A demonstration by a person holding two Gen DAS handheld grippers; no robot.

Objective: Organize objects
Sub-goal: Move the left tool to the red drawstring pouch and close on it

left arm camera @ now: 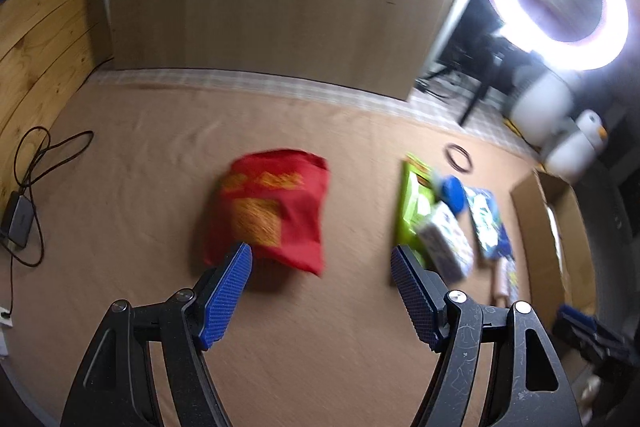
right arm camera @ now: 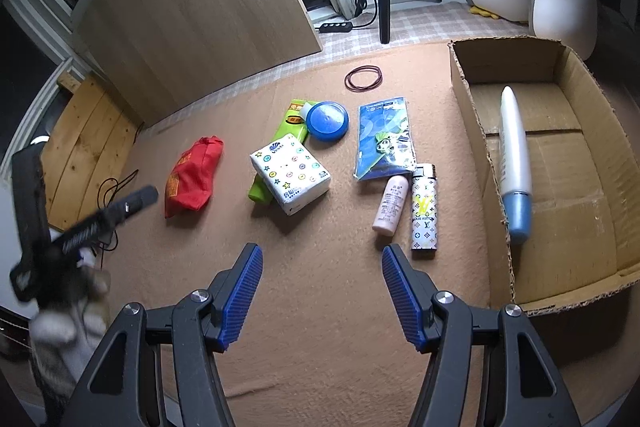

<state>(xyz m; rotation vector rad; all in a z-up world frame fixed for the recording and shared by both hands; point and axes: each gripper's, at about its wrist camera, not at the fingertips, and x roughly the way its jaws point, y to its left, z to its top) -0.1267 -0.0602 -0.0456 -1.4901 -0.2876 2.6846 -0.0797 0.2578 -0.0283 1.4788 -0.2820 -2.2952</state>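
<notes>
Left wrist view: your left gripper [left arm camera: 321, 255], jaws apart, faces the soft red pouch [left arm camera: 268, 211]; pinch its nearest edge.

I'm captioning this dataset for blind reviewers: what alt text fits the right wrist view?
An open blue-padded right gripper hovers over a tan carpet strewn with a red pouch, a white tissue pack, a blue round lid and a patterned lighter. At right, a cardboard box holds a white-and-blue tube.

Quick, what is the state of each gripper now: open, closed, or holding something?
Left gripper: open, holding nothing, above the mat near the red pouch.
Right gripper: open, holding nothing.
</notes>
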